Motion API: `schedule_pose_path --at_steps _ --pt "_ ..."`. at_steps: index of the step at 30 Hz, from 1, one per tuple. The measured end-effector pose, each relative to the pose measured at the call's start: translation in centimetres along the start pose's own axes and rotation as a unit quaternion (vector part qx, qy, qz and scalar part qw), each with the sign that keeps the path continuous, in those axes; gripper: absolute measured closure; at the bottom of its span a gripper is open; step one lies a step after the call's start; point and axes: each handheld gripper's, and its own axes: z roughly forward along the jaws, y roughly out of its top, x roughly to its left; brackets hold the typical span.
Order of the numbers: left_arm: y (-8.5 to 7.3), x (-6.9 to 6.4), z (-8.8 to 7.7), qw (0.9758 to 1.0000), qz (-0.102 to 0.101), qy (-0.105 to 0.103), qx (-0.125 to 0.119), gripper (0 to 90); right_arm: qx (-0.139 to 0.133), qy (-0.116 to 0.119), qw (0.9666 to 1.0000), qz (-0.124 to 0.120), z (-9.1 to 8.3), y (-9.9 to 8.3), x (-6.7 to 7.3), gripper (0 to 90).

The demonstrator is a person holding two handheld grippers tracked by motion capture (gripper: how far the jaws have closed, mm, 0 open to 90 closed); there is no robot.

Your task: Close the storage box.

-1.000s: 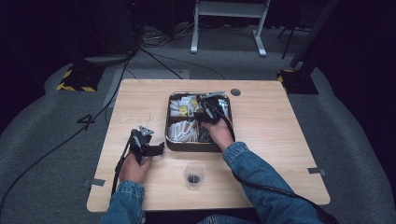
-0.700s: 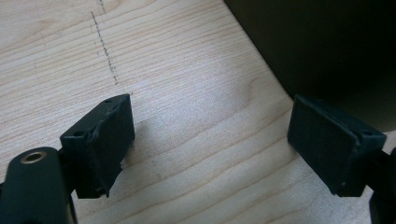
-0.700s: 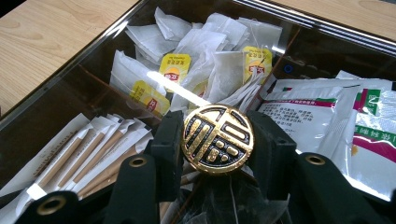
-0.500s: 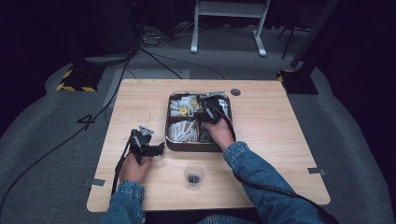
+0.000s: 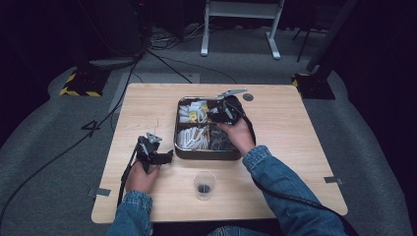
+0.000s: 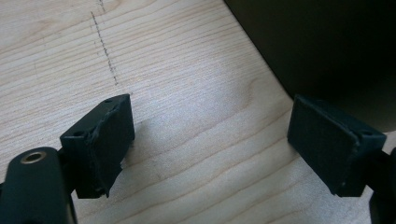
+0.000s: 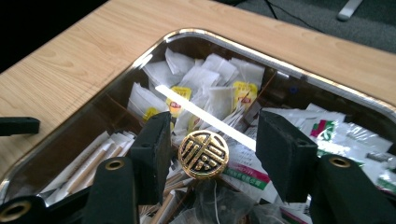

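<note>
Gold knob (image 7: 203, 154) between right claw (image 7: 212, 154) jaws, just opened, not gripped; wooden table (image 5: 147, 113), dark room.

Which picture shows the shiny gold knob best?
The right gripper view: the gold knob sits big and sharp between the open right gripper, on the box's clear lid. In the high view, the hand and gripper cover it. The left gripper view looks at the table.

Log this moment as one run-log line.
right claw: jaws just opening, gold knob between, unpressed | left claw: open over table | tin: clear lid on
</note>
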Motion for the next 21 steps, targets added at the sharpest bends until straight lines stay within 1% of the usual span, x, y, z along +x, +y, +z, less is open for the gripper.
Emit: schedule_pose_path --at_steps 6,9,11,14,18,21 --pt "0.0 0.0 0.0 1.0000 0.001 0.001 0.001 15.2 -0.017 0.003 0.9997 -0.015 -2.4 0.5 -0.7 44.3" --pt "0.0 0.0 0.0 1.0000 0.000 0.000 0.000 15.3 -0.021 -0.001 0.9995 -0.025 -3.7 0.4 -1.4 44.5" --pt "0.0 0.0 0.0 1.0000 0.000 0.000 0.000 15.2 -0.029 -0.001 0.9991 -0.030 -4.6 0.2 -2.1 45.4" --pt "0.0 0.0 0.0 1.0000 0.001 -0.001 0.000 15.2 -0.035 0.000 0.9992 -0.021 -5.9 -0.3 -3.3 45.3" --pt "0.0 0.0 0.0 1.0000 0.001 -0.001 0.000 15.2 -0.045 -0.011 0.9988 -0.015 -7.6 -1.0 -4.9 44.9" --pt "0.0 0.0 0.0 1.0000 0.001 -0.001 0.000 15.2 -0.048 -0.007 0.9988 -0.009 -8.7 -1.5 -6.0 42.9"
